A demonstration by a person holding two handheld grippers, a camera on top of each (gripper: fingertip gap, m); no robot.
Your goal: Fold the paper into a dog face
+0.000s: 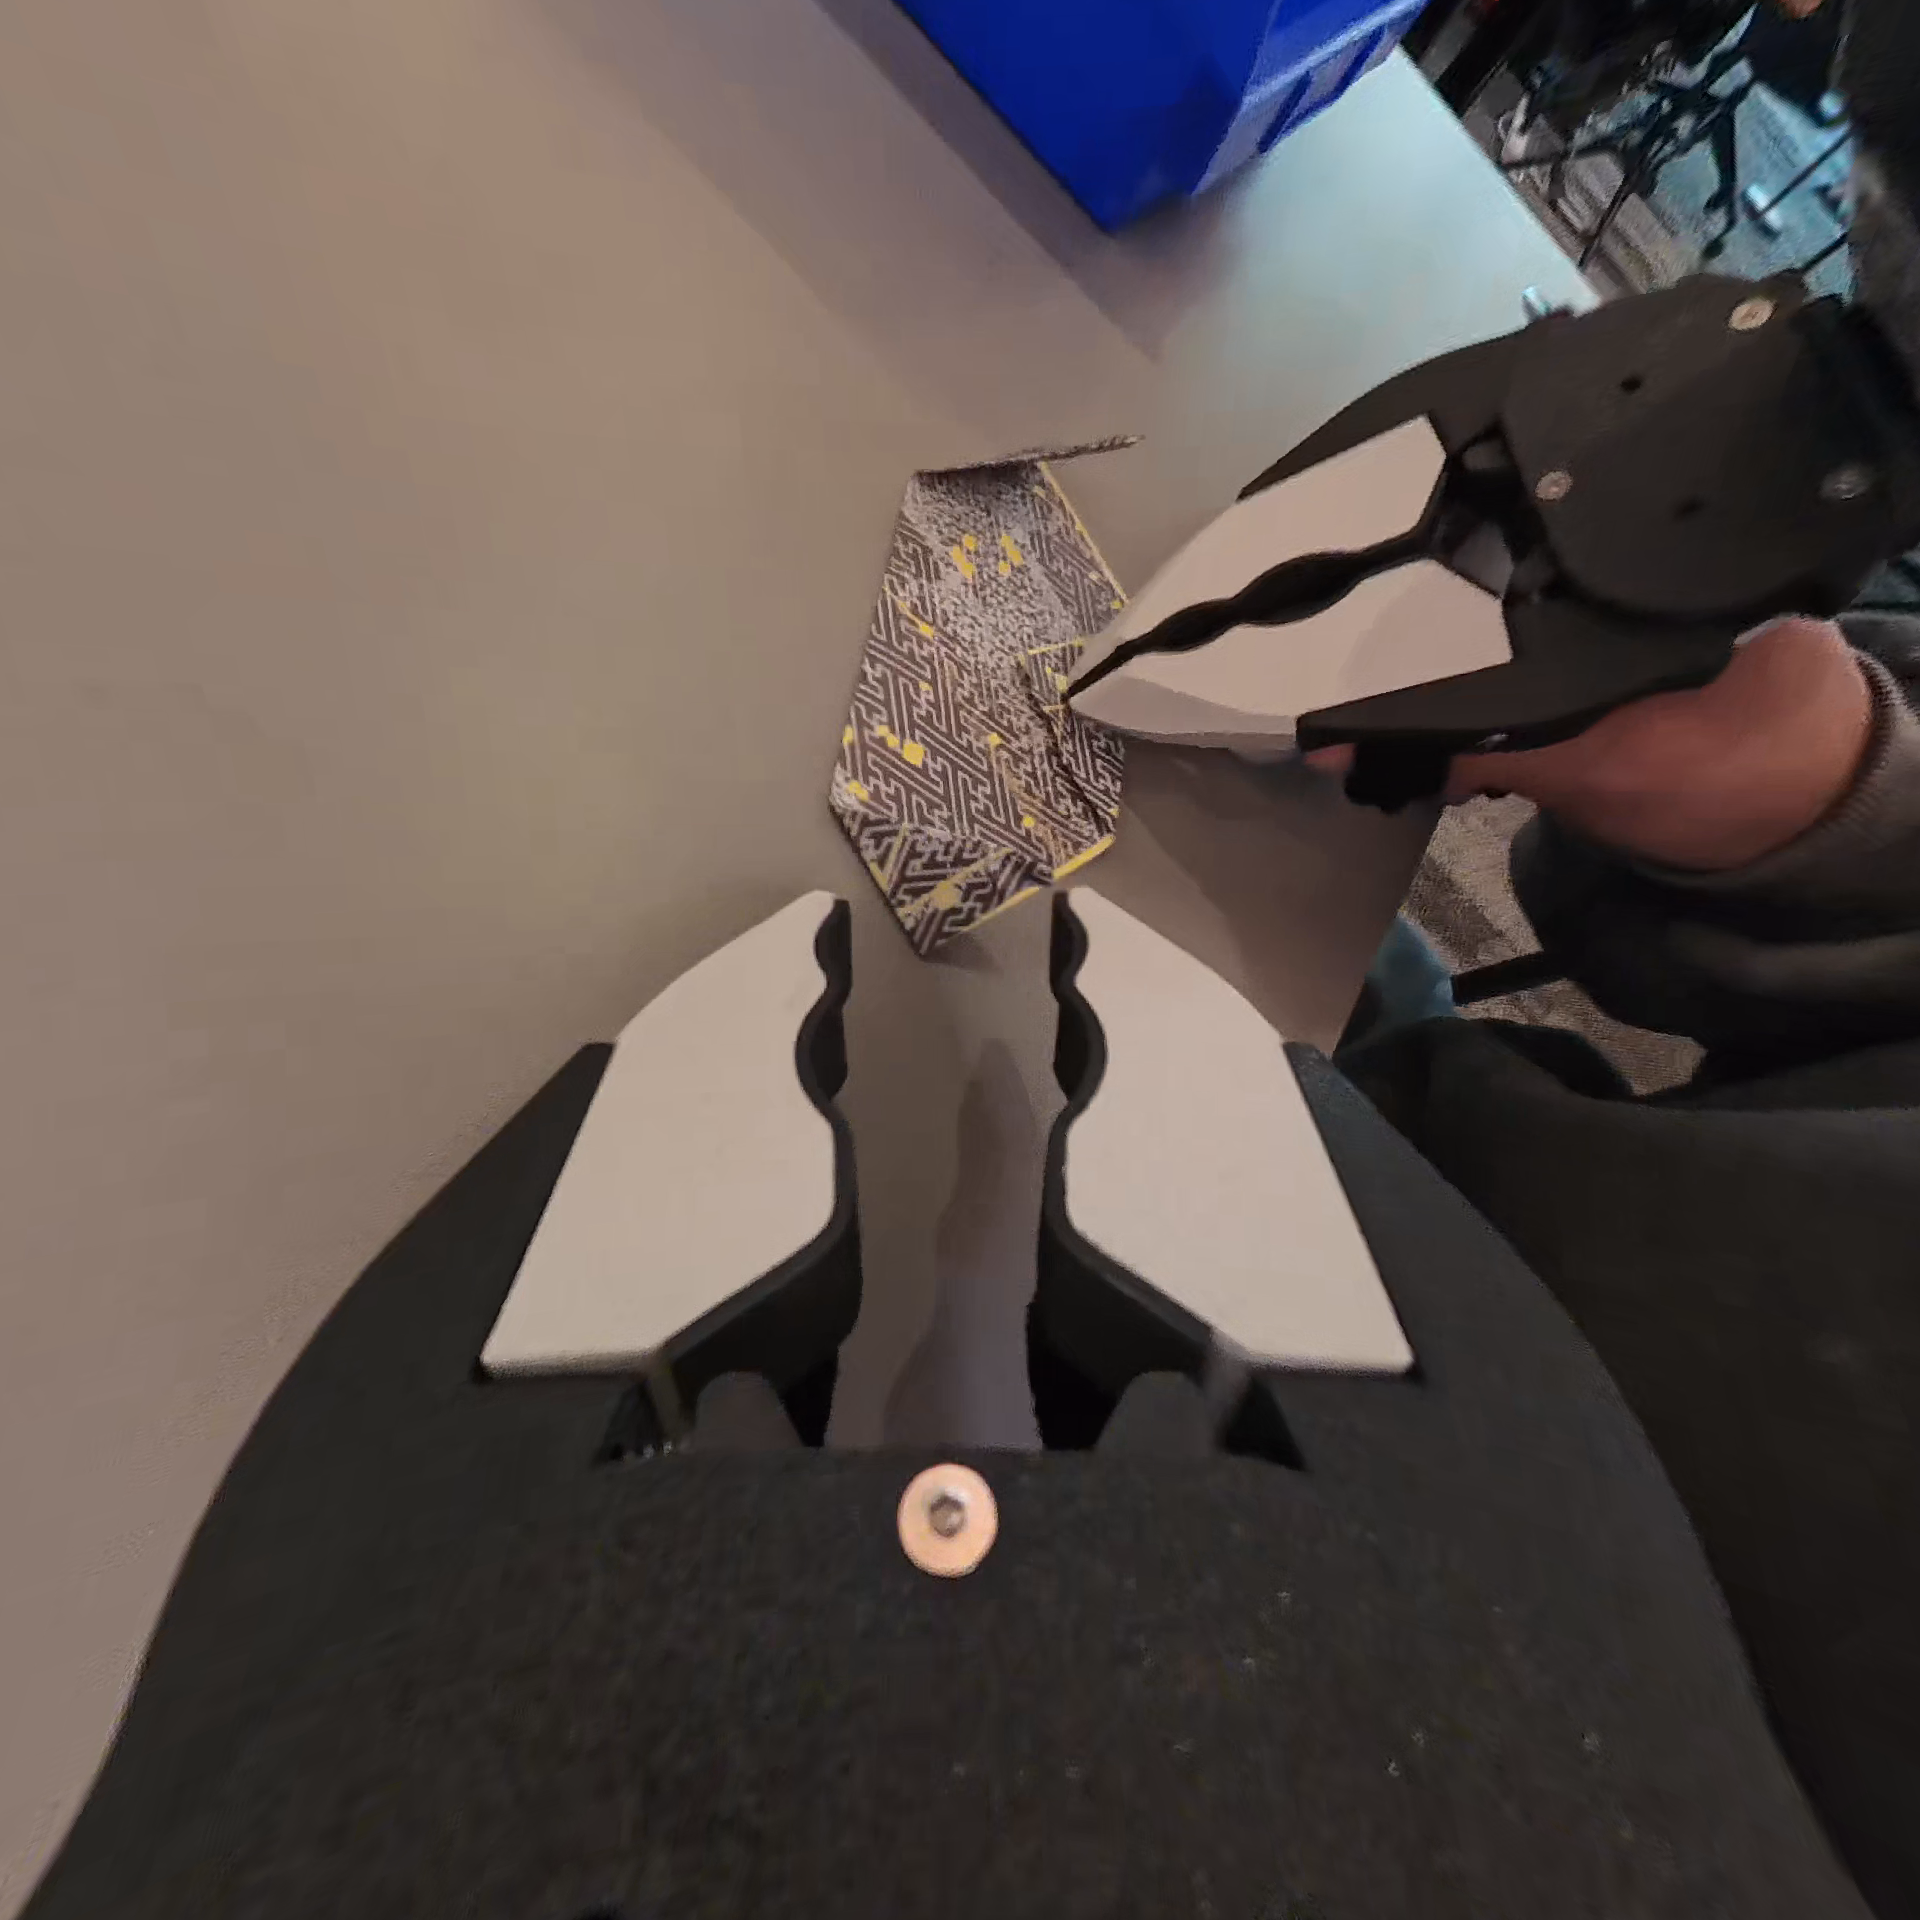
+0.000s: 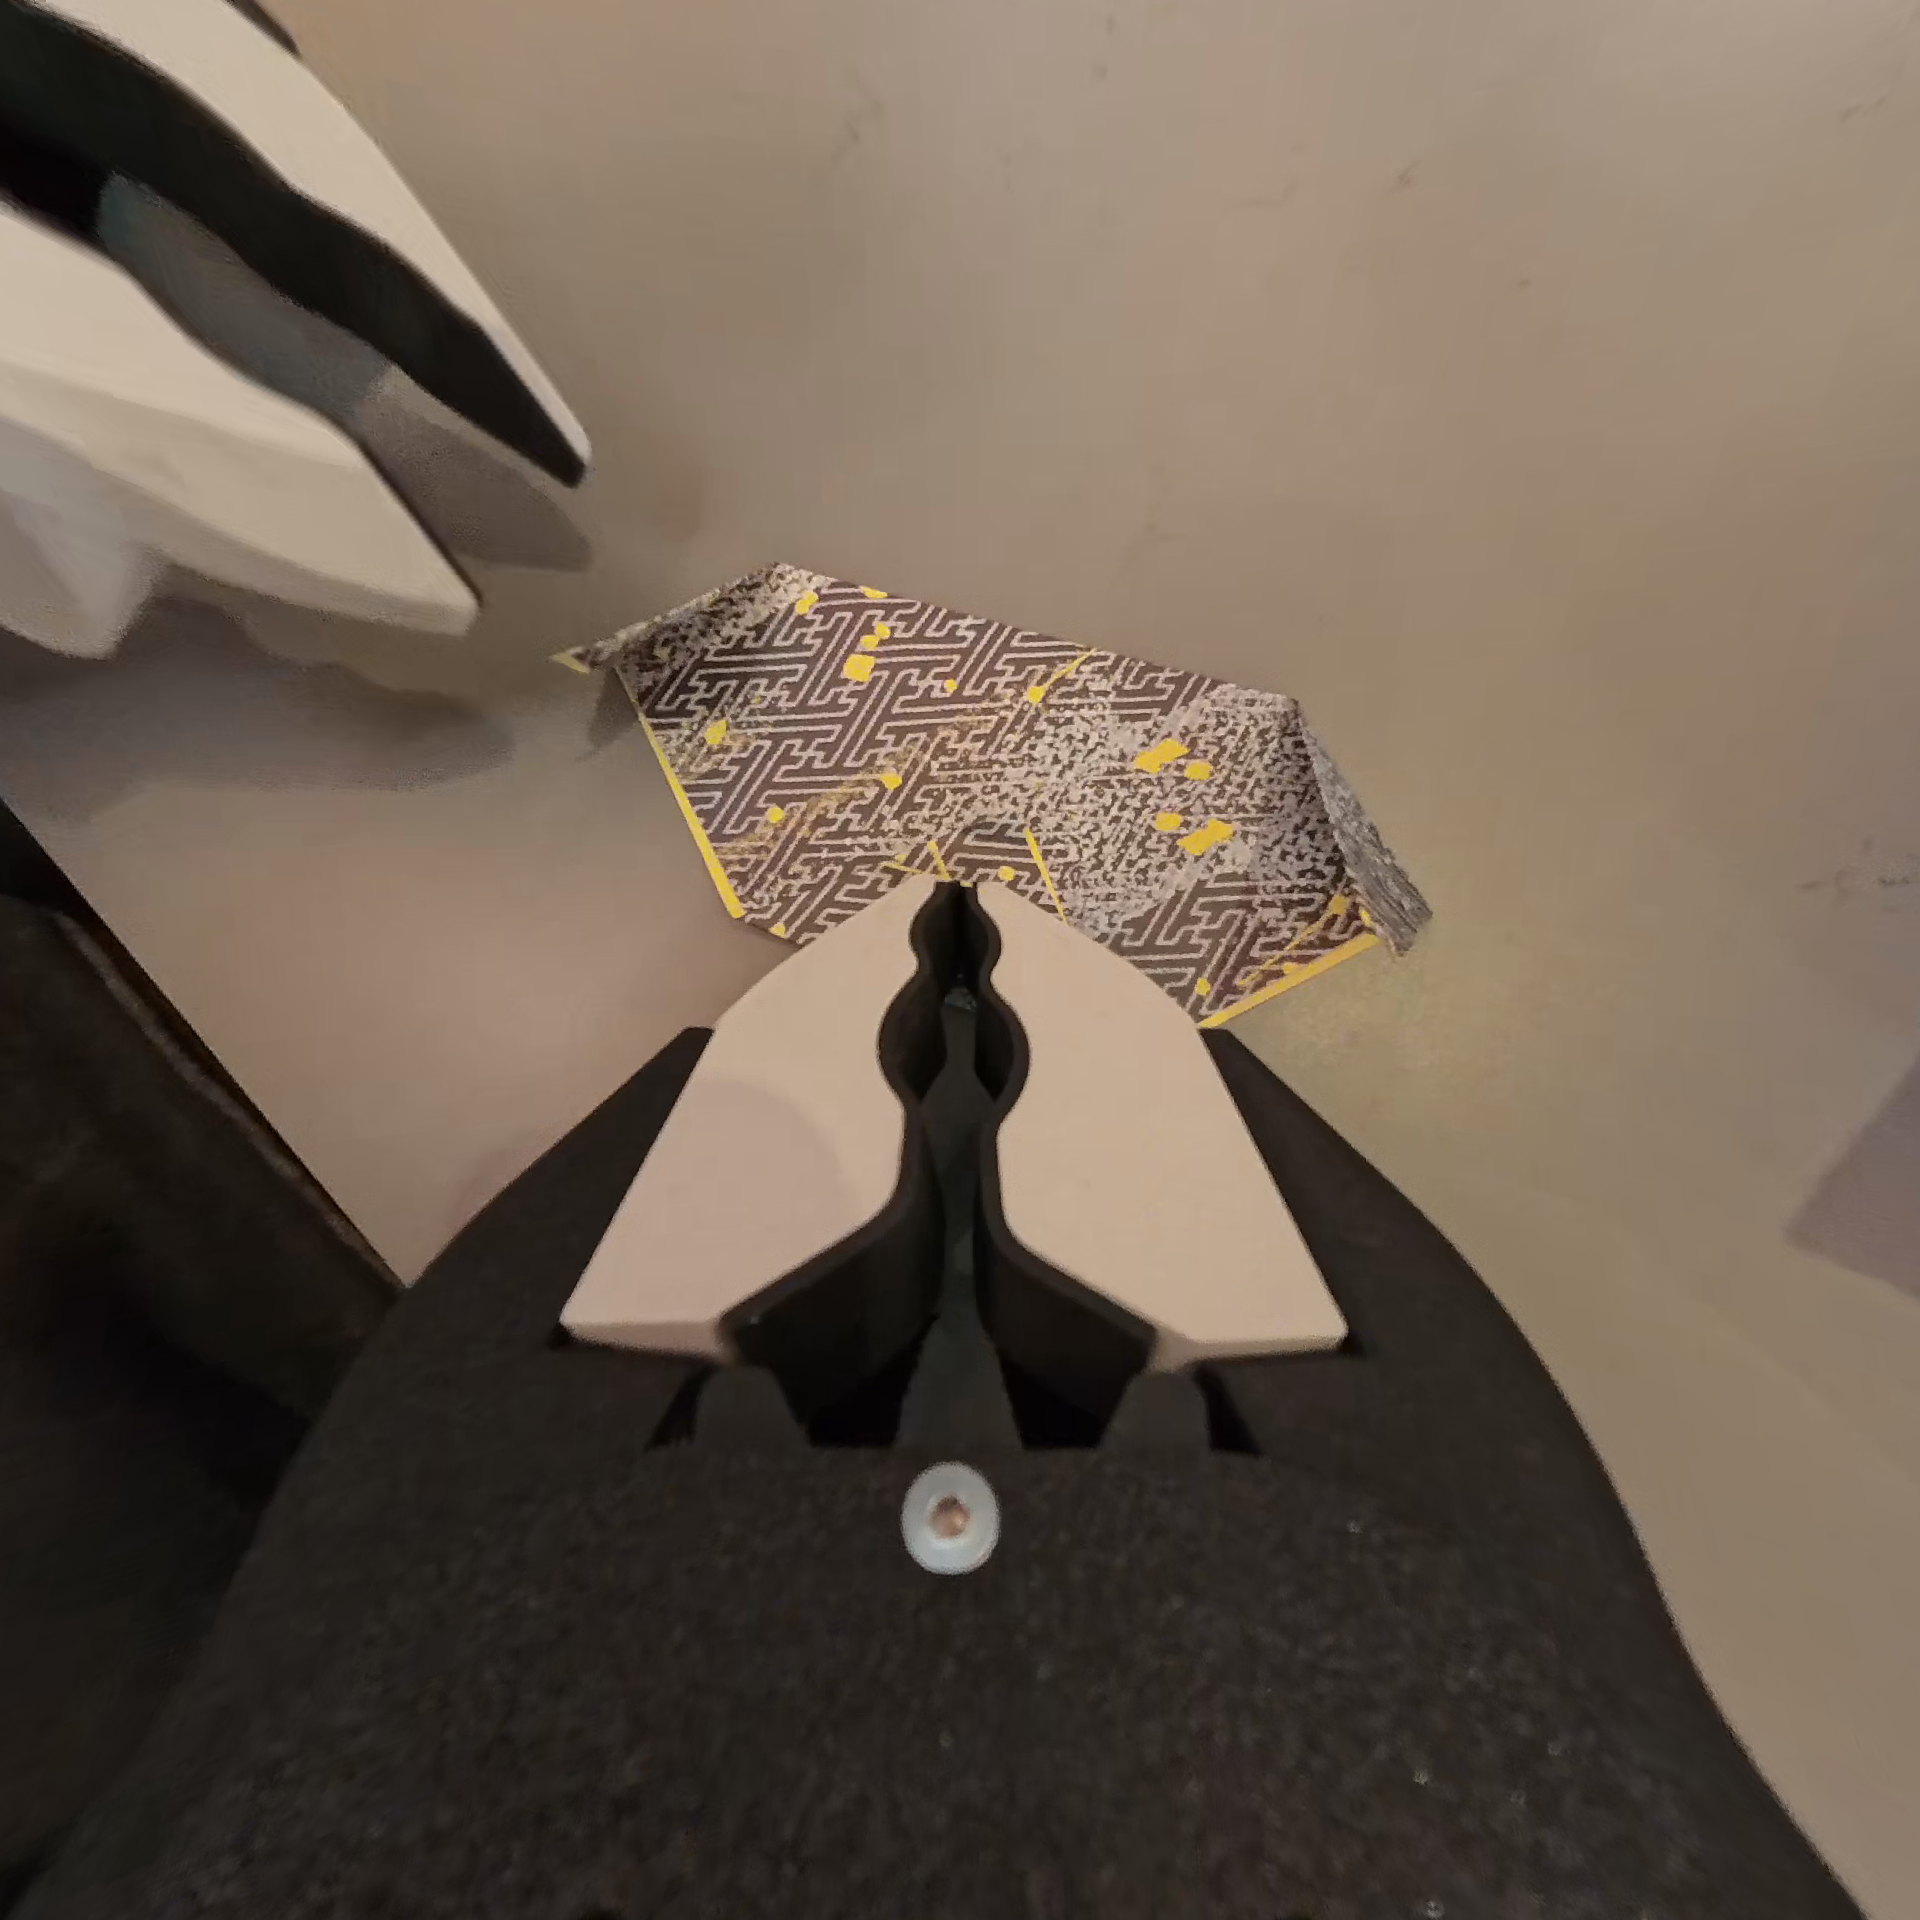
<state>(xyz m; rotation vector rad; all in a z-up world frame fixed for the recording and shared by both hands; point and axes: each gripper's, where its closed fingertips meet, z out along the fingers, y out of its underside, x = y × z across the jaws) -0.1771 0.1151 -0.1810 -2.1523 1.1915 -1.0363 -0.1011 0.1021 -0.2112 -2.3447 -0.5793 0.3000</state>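
The folded paper (image 1: 977, 707), dark with a white maze pattern and yellow flecks, lies flat on the beige table (image 1: 416, 520). One end flap stands up at the far side. My left gripper (image 1: 951, 914) is open and empty, its tips just short of the paper's near corner. My right gripper (image 1: 1081, 686) comes in from the right, shut, its tips pressed on a small creased fold at the paper's edge. In the right wrist view the right gripper (image 2: 956, 894) meets the near point of the paper (image 2: 987, 748). The left gripper (image 2: 520, 540) shows open at upper left.
A blue box (image 1: 1143, 94) stands at the far end of the table. The table's edge runs down the right side, with a person's hand (image 1: 1662, 748) and dark sleeve beyond it. Chair legs show on the floor at top right. The gap from one gripper's tips to the other's is roughly 9 cm.
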